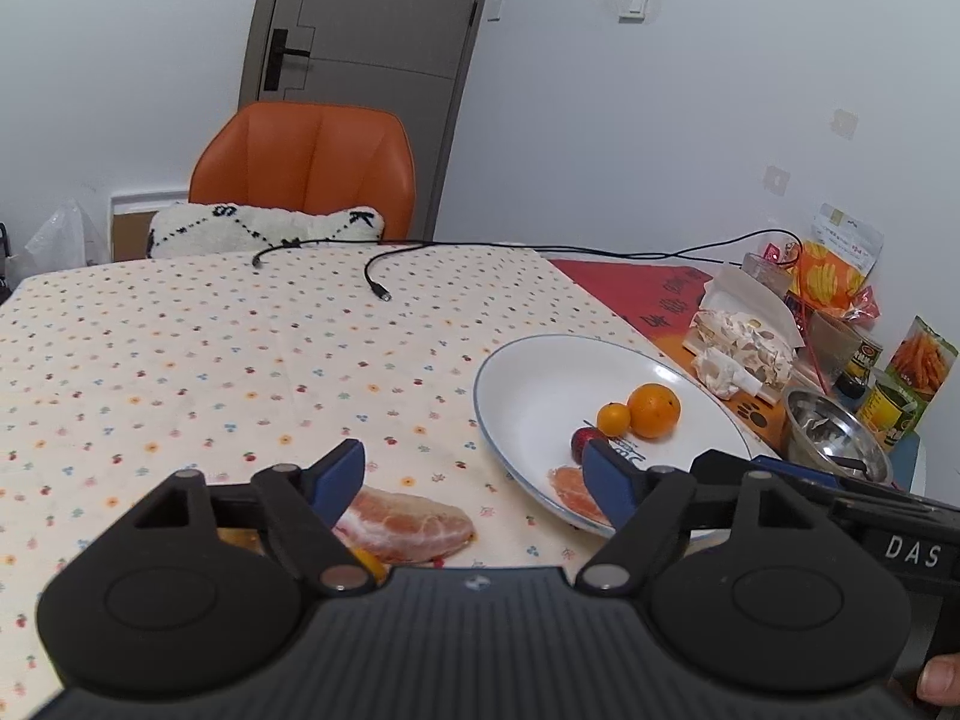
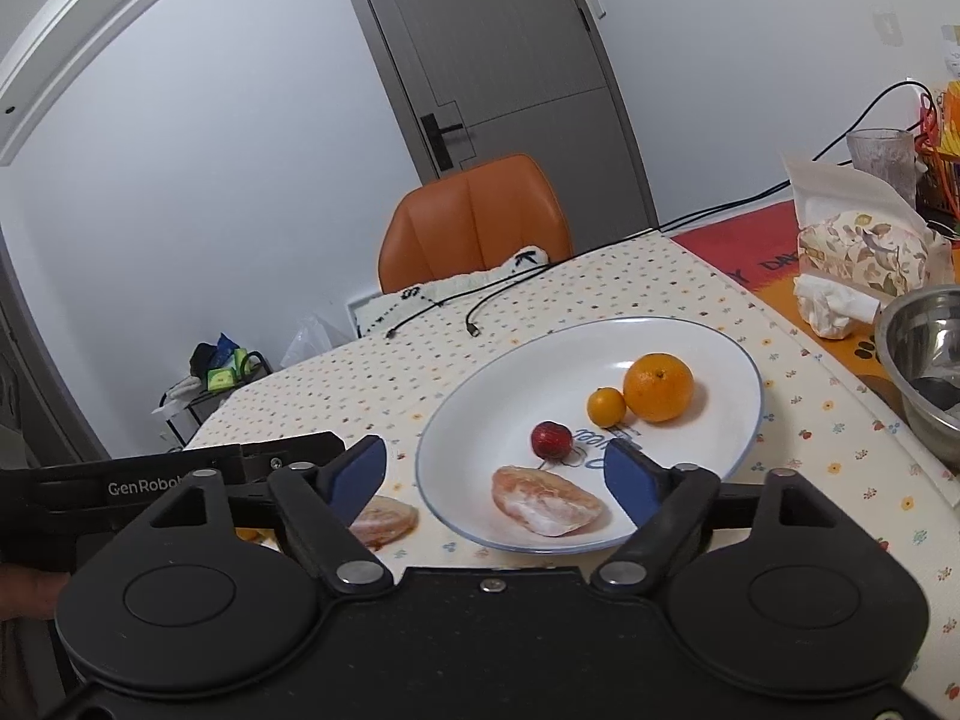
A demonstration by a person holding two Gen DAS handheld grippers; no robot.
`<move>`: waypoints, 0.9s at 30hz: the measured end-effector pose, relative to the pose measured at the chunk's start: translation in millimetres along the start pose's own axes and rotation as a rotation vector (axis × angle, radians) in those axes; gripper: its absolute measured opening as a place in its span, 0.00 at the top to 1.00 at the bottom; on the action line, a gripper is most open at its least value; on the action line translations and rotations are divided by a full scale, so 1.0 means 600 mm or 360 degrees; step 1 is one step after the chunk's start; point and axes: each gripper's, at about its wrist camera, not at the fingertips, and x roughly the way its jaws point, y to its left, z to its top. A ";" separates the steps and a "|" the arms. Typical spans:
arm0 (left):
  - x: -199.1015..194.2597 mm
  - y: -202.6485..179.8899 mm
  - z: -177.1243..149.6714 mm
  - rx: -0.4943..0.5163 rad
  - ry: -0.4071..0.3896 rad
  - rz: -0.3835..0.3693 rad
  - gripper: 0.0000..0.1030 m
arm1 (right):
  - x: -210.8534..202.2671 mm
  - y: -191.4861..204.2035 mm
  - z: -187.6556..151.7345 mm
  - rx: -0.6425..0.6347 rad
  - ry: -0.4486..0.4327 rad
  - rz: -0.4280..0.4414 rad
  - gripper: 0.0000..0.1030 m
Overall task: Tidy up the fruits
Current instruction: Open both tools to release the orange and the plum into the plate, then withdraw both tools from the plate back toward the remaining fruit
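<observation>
The left claw (image 1: 474,471) hides part of the pomelo segment (image 1: 408,525) on the counter (image 1: 180,360); a yellow-orange scrap (image 1: 369,561) (kind unclear) peeks beneath it. The steel bowl (image 2: 924,360) is cut off by the right wrist view's edge.

An orange chair (image 1: 306,171) stands at 12 o'clock behind the floral tablecloth (image 1: 180,360), a white patterned cushion (image 1: 264,231) on its seat, with a grey door (image 1: 366,24) behind it. Two black cable ends (image 1: 379,291) lie on the cloth near its 12 o'clock edge. At 3 o'clock, a steel bowl (image 2: 924,360), a tissue pack (image 2: 864,261), a clear glass (image 2: 881,159), snack bags (image 1: 840,264) and tins (image 1: 864,357) crowd a red mat (image 1: 636,291); a small rack of oddments (image 2: 216,372) stands on the floor at 9 o'clock in the right wrist view.
</observation>
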 end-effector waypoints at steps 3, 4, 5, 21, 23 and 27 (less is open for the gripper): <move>-0.014 0.001 -0.001 0.0006 -0.0034 0.0017 0.19 | -0.006 0.007 -0.001 -0.0004 -0.0008 0.0011 0.14; -0.018 0.002 -0.002 0.0004 -0.0043 0.0023 0.19 | -0.007 0.009 -0.001 -0.0004 -0.0009 0.0017 0.13; -0.023 0.004 -0.002 0.0000 -0.0050 0.0028 0.19 | -0.009 0.012 -0.001 -0.0006 -0.0011 0.0024 0.12; -0.083 0.044 -0.013 -0.0052 -0.0119 0.0113 0.14 | -0.025 0.063 -0.007 -0.0064 -0.0019 0.0105 0.00; -0.089 0.049 -0.015 -0.0060 -0.0124 0.0124 0.14 | -0.026 0.069 -0.009 -0.0067 -0.0017 0.0113 0.00; -0.102 0.059 -0.018 -0.0065 -0.0142 0.0144 0.13 | -0.024 0.082 -0.013 -0.0077 0.0000 0.0136 0.00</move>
